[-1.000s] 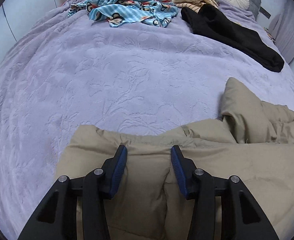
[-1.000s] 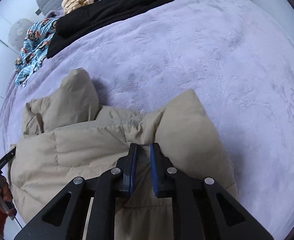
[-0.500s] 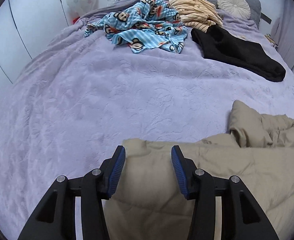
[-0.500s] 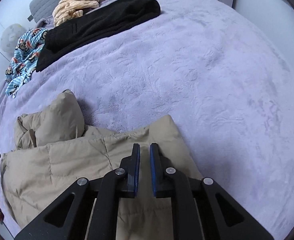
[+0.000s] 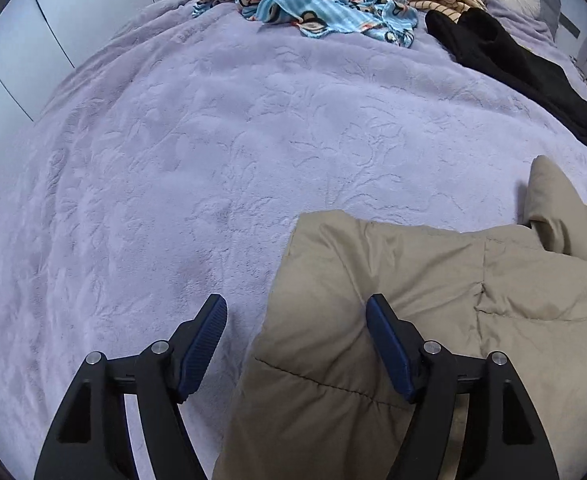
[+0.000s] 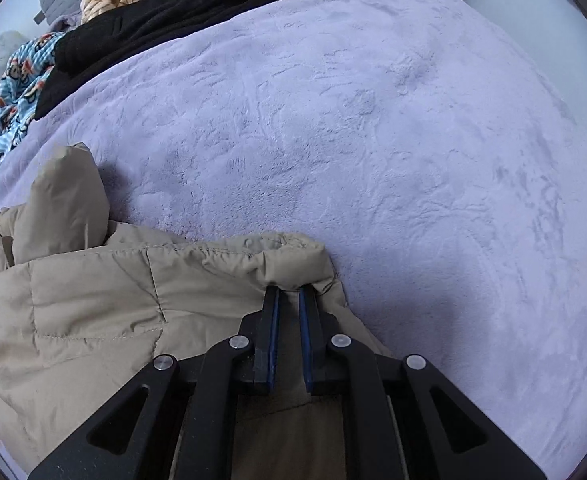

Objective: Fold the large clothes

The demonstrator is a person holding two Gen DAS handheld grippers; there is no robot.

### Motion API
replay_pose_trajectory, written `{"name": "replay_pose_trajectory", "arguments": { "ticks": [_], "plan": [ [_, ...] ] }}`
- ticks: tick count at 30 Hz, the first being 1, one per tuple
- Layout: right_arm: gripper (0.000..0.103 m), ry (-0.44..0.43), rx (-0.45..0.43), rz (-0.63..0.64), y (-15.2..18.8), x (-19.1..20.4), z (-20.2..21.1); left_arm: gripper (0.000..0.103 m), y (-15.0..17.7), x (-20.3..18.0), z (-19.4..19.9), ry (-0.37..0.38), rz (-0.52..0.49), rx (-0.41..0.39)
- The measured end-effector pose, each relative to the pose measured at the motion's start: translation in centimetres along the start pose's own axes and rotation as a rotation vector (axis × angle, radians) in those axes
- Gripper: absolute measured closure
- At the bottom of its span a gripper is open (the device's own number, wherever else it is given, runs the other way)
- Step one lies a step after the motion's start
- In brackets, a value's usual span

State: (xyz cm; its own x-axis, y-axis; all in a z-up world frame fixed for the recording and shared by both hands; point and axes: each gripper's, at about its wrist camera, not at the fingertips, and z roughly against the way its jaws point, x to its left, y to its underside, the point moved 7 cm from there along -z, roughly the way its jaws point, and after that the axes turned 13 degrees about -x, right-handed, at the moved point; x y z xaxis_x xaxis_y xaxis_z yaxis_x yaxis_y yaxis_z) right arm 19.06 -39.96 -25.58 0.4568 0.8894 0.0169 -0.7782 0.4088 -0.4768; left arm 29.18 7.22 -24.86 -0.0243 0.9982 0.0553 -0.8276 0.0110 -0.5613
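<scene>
We see one tan quilted jacket point(image 5: 433, 320), puffy and creased, on the lilac bed point(image 5: 213, 152), lower right of the left view. Our left gripper point(image 5: 296, 312) has just been opening, jaws wide over its edge. Our right gripper point(image 6: 288, 294) pinches its hem.

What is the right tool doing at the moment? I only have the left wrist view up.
Observer: The right tool is closed, pinching the edge of the beige jacket at its tips.
Operator: Which part of the jacket is that?
Observer: Its far corner on that side, right where the fabric meets the purple blanket. The edge there is bunched into a rolled ridge just above the tips.
</scene>
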Motion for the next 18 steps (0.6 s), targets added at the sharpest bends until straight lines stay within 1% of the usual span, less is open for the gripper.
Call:
{"name": "replay_pose_trajectory", "arguments": {
  "ticks": [1, 2, 3, 4, 5, 7, 10, 11, 12, 14, 16, 18],
  "plan": [
    [0.087, -0.012, -0.016, -0.021, -0.1, 0.0, 1.3, 0.029, -0.1, 0.3, 1.3, 0.009, -0.003, -0.011],
    [0.076, -0.036, -0.032, -0.047, -0.1, 0.1, 2.6, 0.029, -0.2, 0.6, 2.6, 0.015, -0.006, -0.021],
    [0.059, -0.053, -0.045, -0.070, 0.1, 0.2, 3.7, 0.029, -0.3, 0.8, 3.7, 0.021, -0.007, -0.025],
    [0.053, -0.073, -0.060, -0.105, 0.5, 0.1, 5.2, 0.029, 0.0, 1.1, 4.7, 0.029, -0.005, -0.025],
    [0.049, -0.092, -0.072, -0.139, 1.1, 0.0, 6.6, 0.029, 0.7, 1.3, 5.9, 0.040, -0.001, -0.021],
    [0.049, -0.125, -0.069, -0.186, 2.8, 0.1, 8.7, 0.029, 2.3, 1.9, 7.7, 0.048, 0.016, -0.001],
    [0.049, -0.159, -0.031, -0.234, 6.4, 0.3, 11.0, 0.028, 5.1, 2.4, 9.8, 0.076, 0.061, 0.033],
    [0.048, -0.168, -0.015, -0.245, 7.8, 0.4, 11.7, 0.021, 6.0, 2.7, 10.5, 0.082, 0.079, 0.039],
    [0.048, -0.172, -0.005, -0.252, 8.7, 0.3, 12.2, 0.001, 7.0, 2.9, 11.1, 0.081, 0.092, 0.042],
    [0.045, -0.176, 0.010, -0.268, 10.8, 0.1, 13.2, 0.000, 8.5, 3.0, 12.0, 0.076, 0.103, 0.040],
    [0.045, -0.184, 0.019, -0.296, 12.7, -0.3, 14.1, 0.000, 10.0, 2.7, 12.7, 0.079, 0.101, 0.068],
    [0.040, -0.199, 0.034, -0.316, 14.3, -0.4, 14.7, 0.000, 11.4, 2.4, 13.0, 0.093, 0.108, 0.098]
  ]
}}
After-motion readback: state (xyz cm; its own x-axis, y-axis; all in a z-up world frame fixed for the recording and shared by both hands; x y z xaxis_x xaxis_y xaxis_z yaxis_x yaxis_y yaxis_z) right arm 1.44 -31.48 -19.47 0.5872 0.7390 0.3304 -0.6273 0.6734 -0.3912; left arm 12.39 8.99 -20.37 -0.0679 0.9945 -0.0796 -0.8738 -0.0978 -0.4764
